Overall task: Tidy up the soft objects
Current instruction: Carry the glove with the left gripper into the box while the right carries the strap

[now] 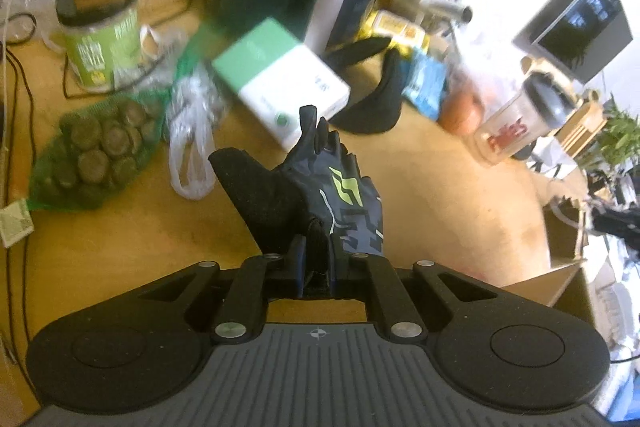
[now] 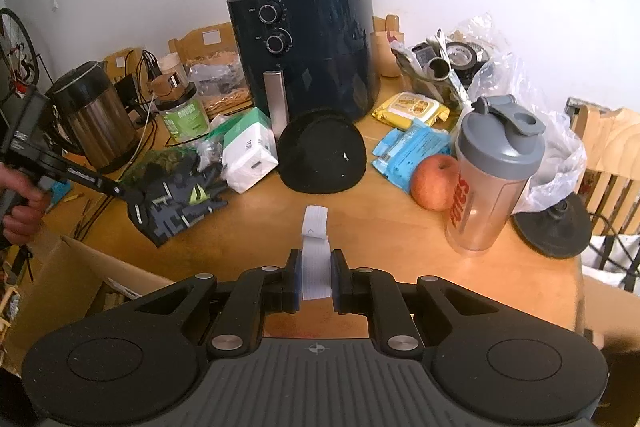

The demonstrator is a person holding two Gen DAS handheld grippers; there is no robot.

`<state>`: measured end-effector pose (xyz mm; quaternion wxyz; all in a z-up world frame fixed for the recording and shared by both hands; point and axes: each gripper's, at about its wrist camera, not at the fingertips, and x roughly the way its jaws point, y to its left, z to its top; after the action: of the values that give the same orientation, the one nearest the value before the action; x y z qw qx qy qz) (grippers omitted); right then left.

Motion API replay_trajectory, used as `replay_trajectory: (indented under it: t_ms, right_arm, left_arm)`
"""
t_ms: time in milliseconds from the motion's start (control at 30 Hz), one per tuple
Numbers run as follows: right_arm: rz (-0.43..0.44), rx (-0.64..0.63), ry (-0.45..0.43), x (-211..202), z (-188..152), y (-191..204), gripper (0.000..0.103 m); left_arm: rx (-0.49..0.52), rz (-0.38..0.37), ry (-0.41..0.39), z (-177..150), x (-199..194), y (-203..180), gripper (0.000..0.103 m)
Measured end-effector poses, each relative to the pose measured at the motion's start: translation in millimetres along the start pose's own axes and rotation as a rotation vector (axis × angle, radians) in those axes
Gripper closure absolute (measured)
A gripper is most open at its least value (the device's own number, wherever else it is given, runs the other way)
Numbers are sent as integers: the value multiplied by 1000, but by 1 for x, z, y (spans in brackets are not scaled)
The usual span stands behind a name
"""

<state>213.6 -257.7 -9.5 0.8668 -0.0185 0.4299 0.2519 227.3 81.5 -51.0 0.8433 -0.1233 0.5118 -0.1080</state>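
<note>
The left tongs (image 1: 316,259) are pressed together on the cuff of a dark patterned glove (image 1: 320,195), which hangs off the table (image 1: 460,195) with its fingers pointing away from the camera. In the right wrist view the same glove (image 2: 176,205) hangs near the table's left edge, above the rim of a cardboard box (image 2: 92,259) beside the table, with the person's hand (image 2: 20,207) on the tool's handle.

The right tongs (image 2: 316,279) pinch a white elastic band (image 2: 316,255), whose free end sticks up and forward over the bare wood.

Ahead of both tongs lies an open stretch of tabletop. Beyond it the room closes: a black cap (image 2: 322,155) sits in front of the air fryer (image 2: 308,47), just beside a white and green box (image 2: 250,155). To the right an apple (image 2: 434,183) touches a shaker bottle (image 2: 492,179), with blue packets (image 2: 412,151) behind. On the left, a green net bag (image 1: 100,151) and a plastic bag (image 1: 192,131) crowd the near side, and a kettle (image 2: 94,115) stands by the far left edge.
</note>
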Motion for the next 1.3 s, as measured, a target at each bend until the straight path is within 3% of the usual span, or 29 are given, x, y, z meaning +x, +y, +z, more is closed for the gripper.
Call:
replay_trajectory:
  t_ms: [300,667,967,1300]
  right_arm:
    - [33,5,-31,-13,4,13,86]
    - [80,-41,-77,-35,12,32,86]
    - [105,-49,-87,-48,4,45,86]
    - [125,-47,-84,-58,-9,55,86]
  left_arm:
    - [28,7,-116,-2,-51,-26,92]
    - [56,25,-190,-22,-96,-54,92]
    - [51,29,-213,-46,-124,-73,92]
    - [27,-4,-181,-83,-134,-90,92]
